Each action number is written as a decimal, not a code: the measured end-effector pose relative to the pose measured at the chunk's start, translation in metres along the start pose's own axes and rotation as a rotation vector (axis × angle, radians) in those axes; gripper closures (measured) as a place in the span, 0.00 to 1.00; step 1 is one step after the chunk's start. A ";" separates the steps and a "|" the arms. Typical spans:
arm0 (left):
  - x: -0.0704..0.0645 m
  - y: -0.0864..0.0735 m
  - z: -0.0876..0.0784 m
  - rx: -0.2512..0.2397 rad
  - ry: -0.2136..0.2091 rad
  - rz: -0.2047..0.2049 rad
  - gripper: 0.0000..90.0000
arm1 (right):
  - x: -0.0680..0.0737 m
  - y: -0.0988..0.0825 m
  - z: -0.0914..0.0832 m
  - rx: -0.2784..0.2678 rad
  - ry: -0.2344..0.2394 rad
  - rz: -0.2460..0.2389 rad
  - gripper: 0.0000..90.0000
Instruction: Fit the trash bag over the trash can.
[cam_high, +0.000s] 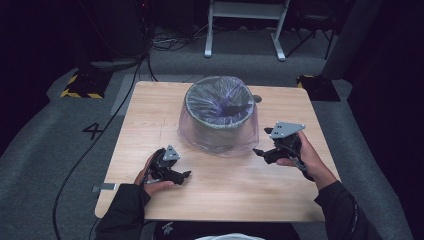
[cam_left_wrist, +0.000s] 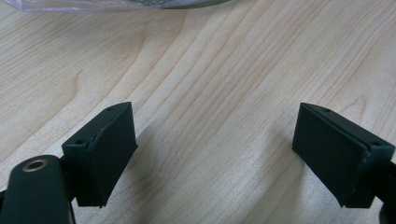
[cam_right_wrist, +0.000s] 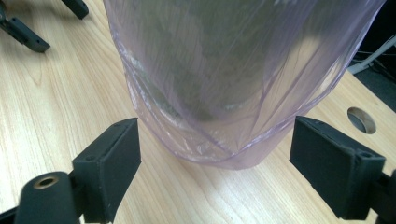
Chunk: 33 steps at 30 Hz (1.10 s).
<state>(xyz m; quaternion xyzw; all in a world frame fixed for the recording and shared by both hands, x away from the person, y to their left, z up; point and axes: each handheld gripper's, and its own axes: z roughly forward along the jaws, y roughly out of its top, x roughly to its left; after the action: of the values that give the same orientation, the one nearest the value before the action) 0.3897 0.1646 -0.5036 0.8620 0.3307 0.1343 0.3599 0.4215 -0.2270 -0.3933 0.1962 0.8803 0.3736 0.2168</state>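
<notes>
A round grey bin (cam_high: 220, 112) lined with a clear purple-tinted plastic bag (cam_high: 200, 135) stands at the middle of the wooden table (cam_high: 140, 115); the bag hangs loose down the bin's outside to the tabletop. My left gripper (cam_high: 186, 175) rests low near the front left, open, with bare wood between its jaws (cam_left_wrist: 212, 140). My right gripper (cam_high: 257, 151) is held at the bin's right side, open, pointing at the bag's lower edge (cam_right_wrist: 224, 154), which lies just beyond its pads without touching them.
A round cable hole (cam_right_wrist: 361, 119) sits in the table behind the bin. The other gripper's jaws (cam_right_wrist: 28, 35) show at the far left of the right gripper view. Cables and a white frame (cam_high: 245, 20) are on the floor beyond the table.
</notes>
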 end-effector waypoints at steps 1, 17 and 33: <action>0.000 0.000 0.000 0.000 0.000 0.000 0.14 | 0.000 -0.001 0.000 0.005 -0.001 -0.001 0.18; 0.000 0.000 0.000 -0.001 0.001 -0.001 0.14 | 0.002 -0.019 -0.001 0.041 -0.004 0.008 0.18; 0.000 0.000 0.000 -0.001 0.001 -0.001 0.14 | 0.003 -0.038 0.001 0.102 -0.015 0.000 0.18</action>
<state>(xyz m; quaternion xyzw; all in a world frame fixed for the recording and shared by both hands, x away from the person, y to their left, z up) 0.3898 0.1643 -0.5036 0.8616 0.3314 0.1348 0.3601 0.4124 -0.2495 -0.4225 0.2098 0.8966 0.3266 0.2133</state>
